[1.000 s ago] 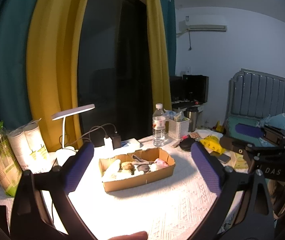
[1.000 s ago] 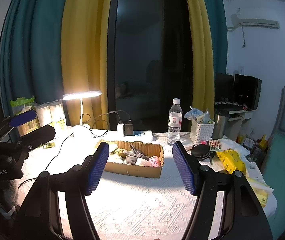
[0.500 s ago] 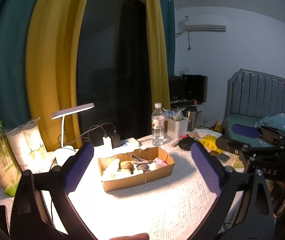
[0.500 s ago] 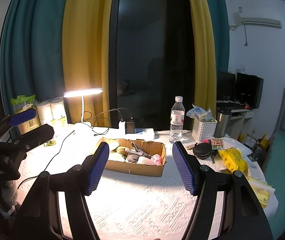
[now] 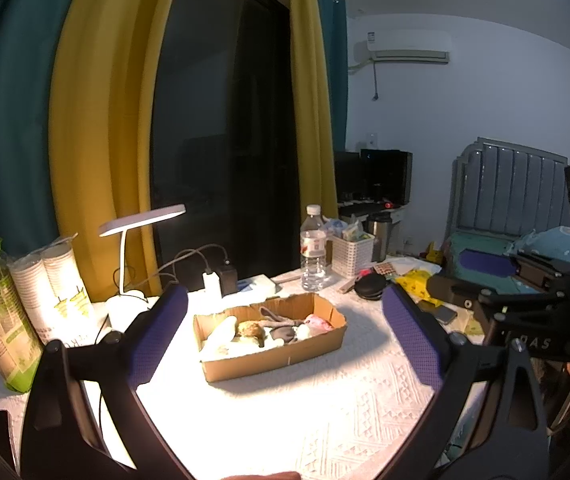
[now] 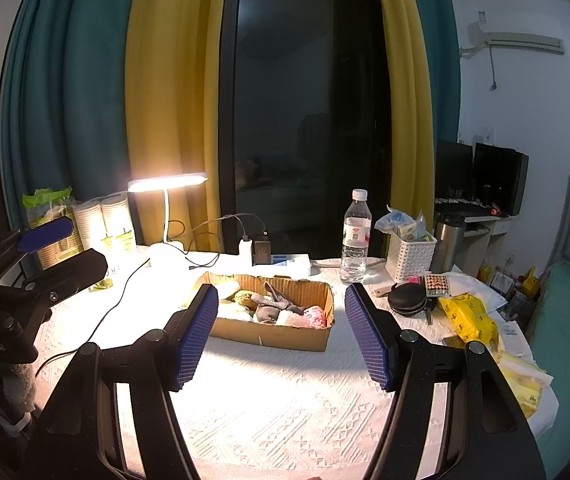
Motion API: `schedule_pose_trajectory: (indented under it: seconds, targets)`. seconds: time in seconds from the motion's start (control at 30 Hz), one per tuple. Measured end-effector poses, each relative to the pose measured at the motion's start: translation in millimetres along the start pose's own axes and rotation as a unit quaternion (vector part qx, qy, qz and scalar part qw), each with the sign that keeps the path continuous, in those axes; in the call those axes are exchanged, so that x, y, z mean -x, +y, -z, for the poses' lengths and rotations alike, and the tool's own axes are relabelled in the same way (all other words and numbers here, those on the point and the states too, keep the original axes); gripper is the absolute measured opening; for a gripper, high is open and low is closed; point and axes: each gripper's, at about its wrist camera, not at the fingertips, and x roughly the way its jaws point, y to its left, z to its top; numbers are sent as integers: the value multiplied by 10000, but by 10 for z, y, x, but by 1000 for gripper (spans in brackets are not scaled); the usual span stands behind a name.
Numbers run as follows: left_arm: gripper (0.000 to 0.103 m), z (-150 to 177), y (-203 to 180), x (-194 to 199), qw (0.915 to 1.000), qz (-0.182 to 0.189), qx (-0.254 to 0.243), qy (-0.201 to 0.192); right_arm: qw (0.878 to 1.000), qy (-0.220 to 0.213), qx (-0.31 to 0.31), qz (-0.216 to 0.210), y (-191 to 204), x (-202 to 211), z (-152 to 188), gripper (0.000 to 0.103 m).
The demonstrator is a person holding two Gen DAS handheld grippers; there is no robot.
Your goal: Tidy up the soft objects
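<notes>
An open cardboard box (image 5: 277, 354) lies in the middle of the white table, also in the right wrist view (image 6: 273, 330). It holds several soft items: a brown plush (image 5: 251, 329), a grey sock (image 5: 281, 333), a pink piece (image 5: 319, 322) and white ones. My left gripper (image 5: 283, 328) is open and empty, held back from the box above the table. My right gripper (image 6: 281, 332) is open and empty, also back from the box. Each gripper shows at the edge of the other's view.
A lit desk lamp (image 6: 167, 184), paper cup stacks (image 5: 57, 288), a charger with cables (image 6: 259, 250), a water bottle (image 6: 356, 236), a white basket (image 6: 411, 256), a black round case (image 6: 407, 298) and a yellow packet (image 6: 467, 316) stand around the box.
Both grippers have drifted slightly; the box sits a little differently in each view. Both stay open and empty.
</notes>
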Motion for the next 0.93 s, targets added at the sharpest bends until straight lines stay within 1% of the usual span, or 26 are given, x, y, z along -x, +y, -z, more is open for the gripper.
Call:
schedule_pose_trajectory:
  seconds: [0.93]
  targets:
    - [99, 23, 3, 14, 10000, 29, -20, 6, 10000, 13, 1, -12, 28, -22, 25, 69]
